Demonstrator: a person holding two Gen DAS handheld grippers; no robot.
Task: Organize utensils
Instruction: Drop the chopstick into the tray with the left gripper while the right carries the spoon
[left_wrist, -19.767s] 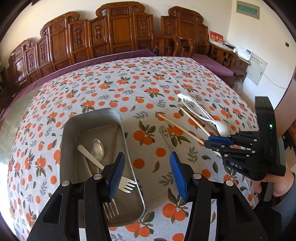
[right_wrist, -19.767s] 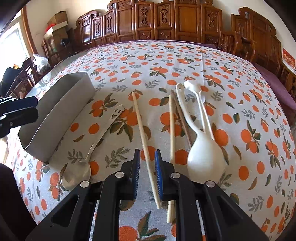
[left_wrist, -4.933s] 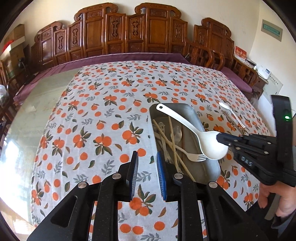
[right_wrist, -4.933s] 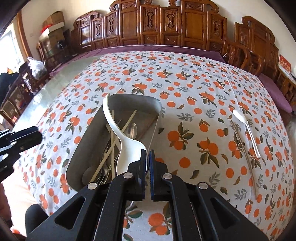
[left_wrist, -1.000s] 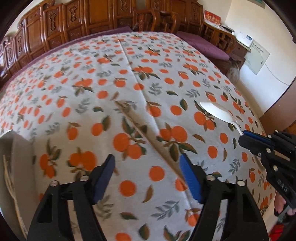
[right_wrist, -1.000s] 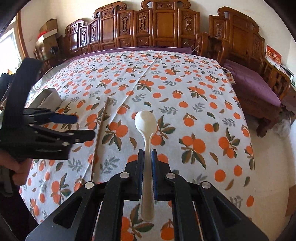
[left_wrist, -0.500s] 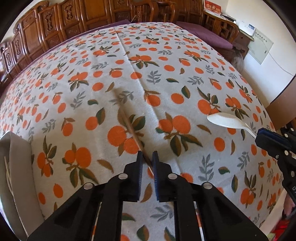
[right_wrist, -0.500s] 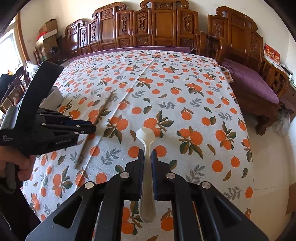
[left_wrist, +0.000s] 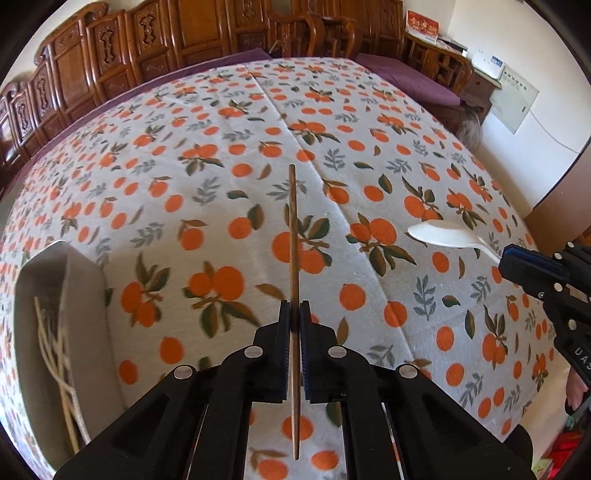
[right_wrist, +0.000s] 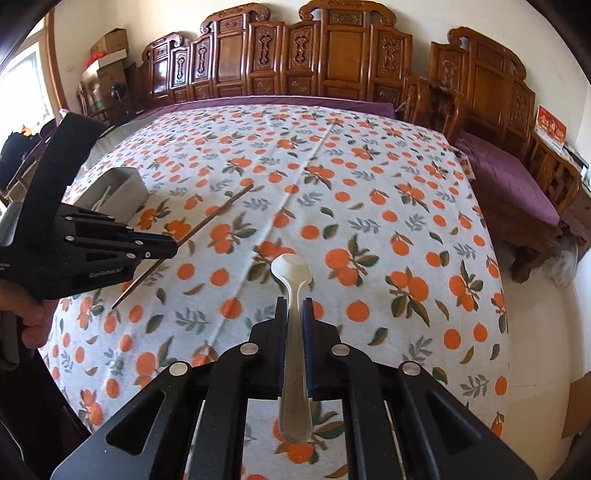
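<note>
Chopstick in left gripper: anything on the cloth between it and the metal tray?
Nothing visible. The left gripper holds the chopstick; only bare tablecloth lies between it and the tray at the left, which already holds utensils.

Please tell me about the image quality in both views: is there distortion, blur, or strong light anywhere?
Left wrist view: strong fisheye bending with dark corners; the chopstick in the left gripper is sharp, while the metal tray at the left edge is soft and stretched. Right wrist view: the same curved tablecloth; a window glares at the upper left; the white spoon in the right gripper is clear.
</note>
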